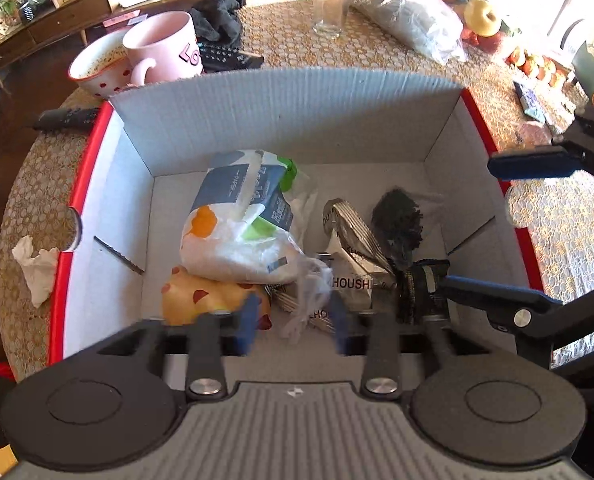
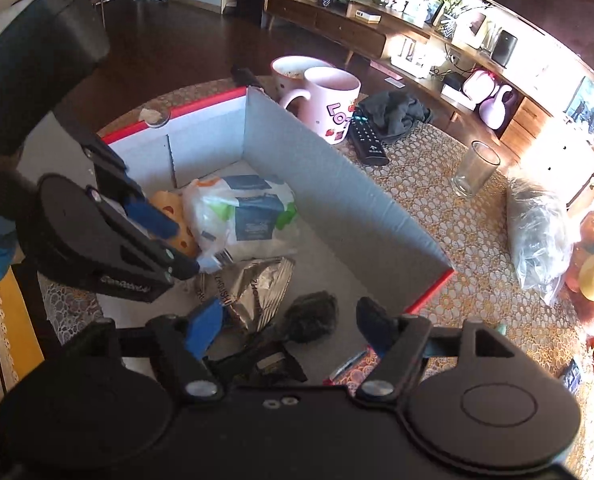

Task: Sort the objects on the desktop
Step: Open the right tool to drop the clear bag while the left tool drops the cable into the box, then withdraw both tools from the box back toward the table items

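Note:
A white cardboard box (image 1: pixel 281 112) with a red rim stands on the patterned table. In it lie a white plastic bag (image 1: pixel 241 236) holding a blue and white packet, a yellow toy (image 1: pixel 201 296) with red spots, a silver snack packet (image 1: pixel 353 240), a black fuzzy thing (image 1: pixel 399 220) and a small dark packet (image 1: pixel 425 288). My left gripper (image 1: pixel 293 322) hangs open over the box's near side, with a wisp of the bag between its pads but not pinched. My right gripper (image 2: pixel 289 326) is open above the black fuzzy thing (image 2: pixel 313 316), holding nothing. It enters the left wrist view from the right.
Behind the box stand a pink mug (image 1: pixel 165 48), a spotted bowl (image 1: pixel 97 68), a black remote (image 1: pixel 225 58), a dark cloth (image 1: pixel 217 16) and an empty glass (image 1: pixel 329 12). A clear bag (image 1: pixel 413 16) and fruit (image 1: pixel 483 16) lie far right. A crumpled tissue (image 1: pixel 37 268) lies left.

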### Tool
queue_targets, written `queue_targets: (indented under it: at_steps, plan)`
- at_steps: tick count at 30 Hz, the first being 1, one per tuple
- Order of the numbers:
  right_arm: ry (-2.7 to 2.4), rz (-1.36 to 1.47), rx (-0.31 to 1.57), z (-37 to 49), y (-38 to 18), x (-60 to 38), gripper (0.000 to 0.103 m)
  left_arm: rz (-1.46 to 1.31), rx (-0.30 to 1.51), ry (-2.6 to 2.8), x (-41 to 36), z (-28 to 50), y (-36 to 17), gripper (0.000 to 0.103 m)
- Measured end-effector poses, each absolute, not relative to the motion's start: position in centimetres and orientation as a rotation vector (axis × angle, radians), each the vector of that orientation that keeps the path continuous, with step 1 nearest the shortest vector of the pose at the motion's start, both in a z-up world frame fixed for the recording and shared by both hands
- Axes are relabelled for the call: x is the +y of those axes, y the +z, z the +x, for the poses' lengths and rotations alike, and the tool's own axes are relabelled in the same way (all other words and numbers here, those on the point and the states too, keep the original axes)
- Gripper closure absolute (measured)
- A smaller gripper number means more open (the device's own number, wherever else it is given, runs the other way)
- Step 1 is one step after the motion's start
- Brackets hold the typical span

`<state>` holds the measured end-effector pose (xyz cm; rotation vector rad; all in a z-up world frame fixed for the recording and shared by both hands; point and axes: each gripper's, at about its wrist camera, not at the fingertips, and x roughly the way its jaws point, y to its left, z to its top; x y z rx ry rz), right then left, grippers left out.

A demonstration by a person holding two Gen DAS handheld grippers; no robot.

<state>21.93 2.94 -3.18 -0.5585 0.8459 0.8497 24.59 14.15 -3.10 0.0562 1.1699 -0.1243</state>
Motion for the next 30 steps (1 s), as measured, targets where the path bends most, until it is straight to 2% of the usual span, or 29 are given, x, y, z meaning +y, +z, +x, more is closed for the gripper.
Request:
queue_targets:
  at_steps: [1,8,14,17,22,26,30]
  plan:
    - [0.846,-0.553,0.847,21.9,-3.1,2.8,0.029,0.051,1.166,-0.125,14.2,24.5,-2.9,0.038]
    - [0.841,-0.518,0.843,21.1,-2.5,1.4,0.028,0.047,1.155,-0.113,13.8,23.6,-2.0,0.038]
    - [0.851,-0.482,0.819,20.2,-1.5,0.1,0.02,0.059,1.143,-0.1,13.2,22.7,-1.3,0.033]
    - [0.853,-0.473,0.814,19.6,-1.3,-0.3,0.02,0.075,1.134,-0.091,12.8,22.2,-1.0,0.026]
    - [0.865,-0.453,0.784,18.5,-0.6,-1.5,0.008,0.075,1.127,-0.09,12.4,21.3,-0.4,0.017]
    - [0.87,-0.422,0.766,18.0,0.2,-2.7,0.006,0.07,1.124,-0.081,12.2,20.7,-0.1,0.012]
    - [0.863,-0.403,0.76,17.4,0.6,-4.1,0.004,0.081,1.112,-0.081,11.6,19.9,0.4,0.002]
